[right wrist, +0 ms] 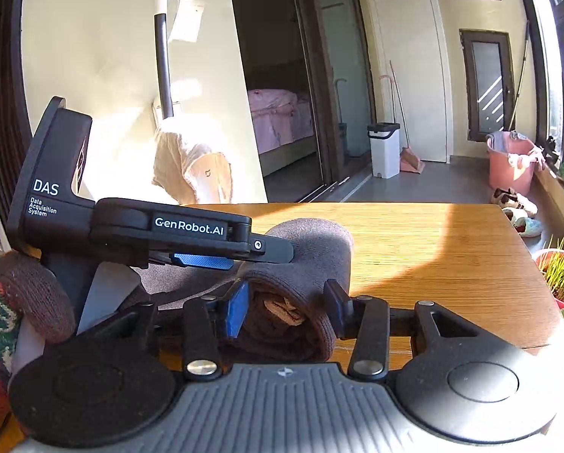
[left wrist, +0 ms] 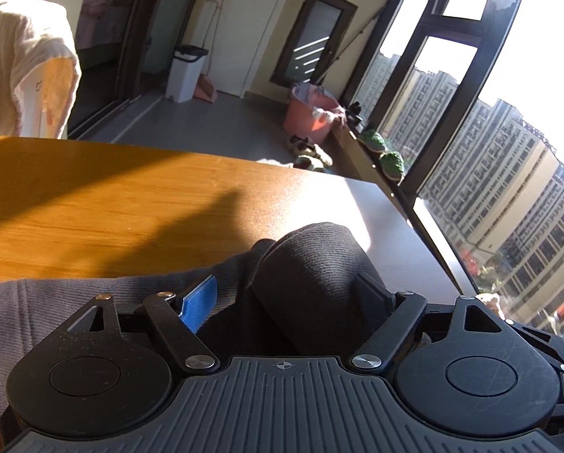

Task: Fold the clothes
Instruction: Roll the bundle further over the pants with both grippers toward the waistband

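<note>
A grey ribbed garment (left wrist: 312, 264) lies folded into a thick bundle on the wooden table (left wrist: 93, 196). My left gripper (left wrist: 285, 294) is shut on a rolled fold of it, blue pad on the left, black finger on the right. In the right wrist view my right gripper (right wrist: 285, 309) is shut on the same grey garment (right wrist: 312, 241), gripping its folded end where a small label shows. The left gripper's body (right wrist: 191, 230) reaches in from the left, just above the garment. A gloved hand (right wrist: 32, 294) holds it.
The table's right edge (left wrist: 414, 226) runs beside a large window. A cream cloth (left wrist: 25, 68) hangs at the far left. On the floor beyond stand a white bin (left wrist: 185, 71), a pink bucket (left wrist: 312, 113) and slippers (left wrist: 308, 151). A potted grass (right wrist: 561, 275) stands right of the table.
</note>
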Tool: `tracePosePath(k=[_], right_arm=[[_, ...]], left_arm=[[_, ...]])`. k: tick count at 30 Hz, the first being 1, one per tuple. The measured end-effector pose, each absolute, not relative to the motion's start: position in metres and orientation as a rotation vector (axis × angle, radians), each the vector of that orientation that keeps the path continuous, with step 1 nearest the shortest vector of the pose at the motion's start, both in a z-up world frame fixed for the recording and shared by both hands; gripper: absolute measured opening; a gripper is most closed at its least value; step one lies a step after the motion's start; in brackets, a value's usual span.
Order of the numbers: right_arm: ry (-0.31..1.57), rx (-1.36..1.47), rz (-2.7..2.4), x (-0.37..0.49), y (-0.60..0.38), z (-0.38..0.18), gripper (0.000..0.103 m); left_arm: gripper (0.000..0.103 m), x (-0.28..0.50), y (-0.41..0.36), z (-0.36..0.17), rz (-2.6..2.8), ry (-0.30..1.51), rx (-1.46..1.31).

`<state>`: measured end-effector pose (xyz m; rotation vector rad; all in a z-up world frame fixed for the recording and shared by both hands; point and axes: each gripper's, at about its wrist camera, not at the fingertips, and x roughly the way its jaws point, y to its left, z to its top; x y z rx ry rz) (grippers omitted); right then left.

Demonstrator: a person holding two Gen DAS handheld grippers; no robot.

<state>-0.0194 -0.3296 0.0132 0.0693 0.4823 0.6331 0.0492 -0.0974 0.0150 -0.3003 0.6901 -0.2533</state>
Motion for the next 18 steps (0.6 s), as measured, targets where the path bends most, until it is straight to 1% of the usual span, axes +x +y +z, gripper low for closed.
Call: tracePosePath(k=[5, 8, 10, 13, 15, 18], right_arm=[[0.487, 0.102, 0.648, -0.015, -0.331, 0.015, 0.044], [0.55, 0.14, 0.608, -0.003, -0.337, 0.004, 0.044], [0.581, 0.167, 0.604, 0.003, -0.34, -0.001, 0.046], [0.58, 0.131, 0.599, 0.001, -0.333, -0.003, 0.046], [0.574, 0.106, 0.597, -0.002, -0.331, -0.004, 0.046], [0.571, 0.101, 0.596, -0.002, -0.33, -0.003, 0.046]], left_arm=[[0.089, 0.048, -0.09, 0.014, -0.239, 0.697, -0.322], [0.089, 0.048, -0.083, 0.011, -0.241, 0.708, -0.368], [0.089, 0.048, -0.083, 0.009, -0.241, 0.714, -0.376], [0.089, 0.048, -0.084, 0.009, -0.24, 0.717, -0.376], [0.086, 0.048, -0.084, 0.012, -0.256, 0.721, -0.398], [0.087, 0.048, -0.088, 0.021, -0.28, 0.707, -0.386]])
